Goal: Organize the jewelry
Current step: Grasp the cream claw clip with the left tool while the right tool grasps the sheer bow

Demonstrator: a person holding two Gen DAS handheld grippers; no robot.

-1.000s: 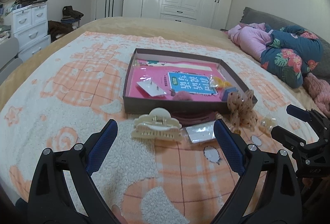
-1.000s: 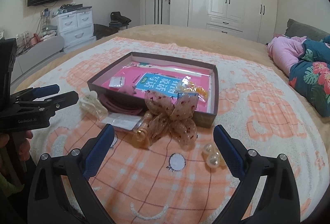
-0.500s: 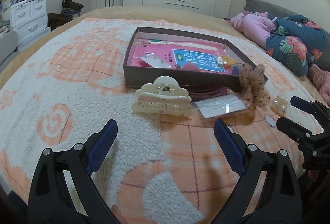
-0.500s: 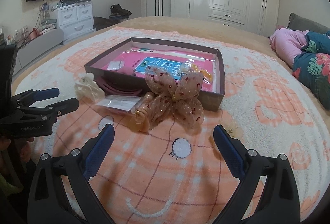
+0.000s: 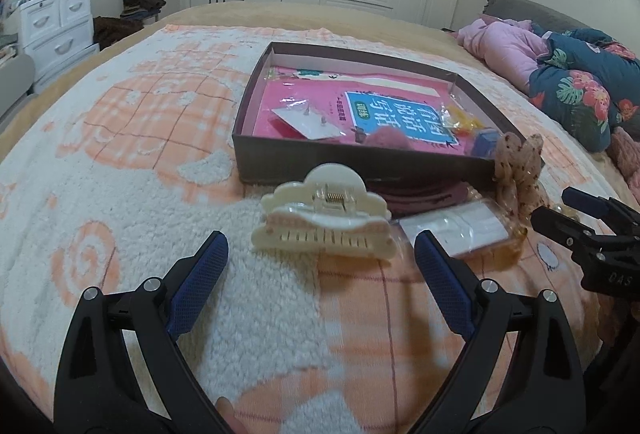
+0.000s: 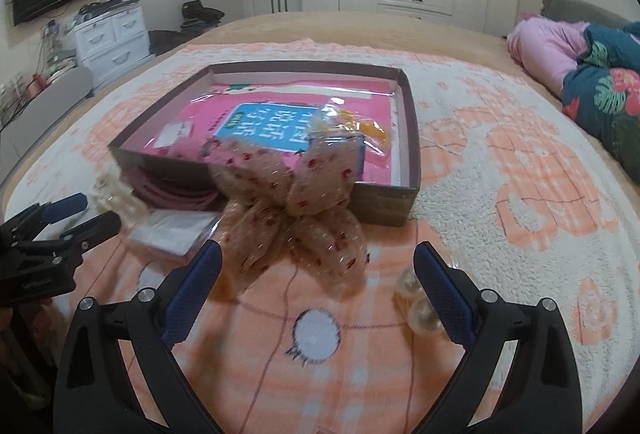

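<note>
Cream scalloped plastic hair claw (image 5: 325, 224), frame centre, on fleecy blanket (image 5: 120, 194) | left gripper (image 5: 320, 254) spread wide, empty | gauzy dotted bow (image 6: 288, 218) against shallow cardboard box (image 6: 408, 138) | right gripper (image 6: 318, 266) spread; glossy pearl beads (image 6: 418, 304) beside its right finger

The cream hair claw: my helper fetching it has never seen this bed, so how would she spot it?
Find the dark shallow box on the orange-and-white blanket. The cream hair claw lies just outside its near wall. It alone is hard, scalloped plastic with comb teeth, unlike the dotted fabric bow.
</note>
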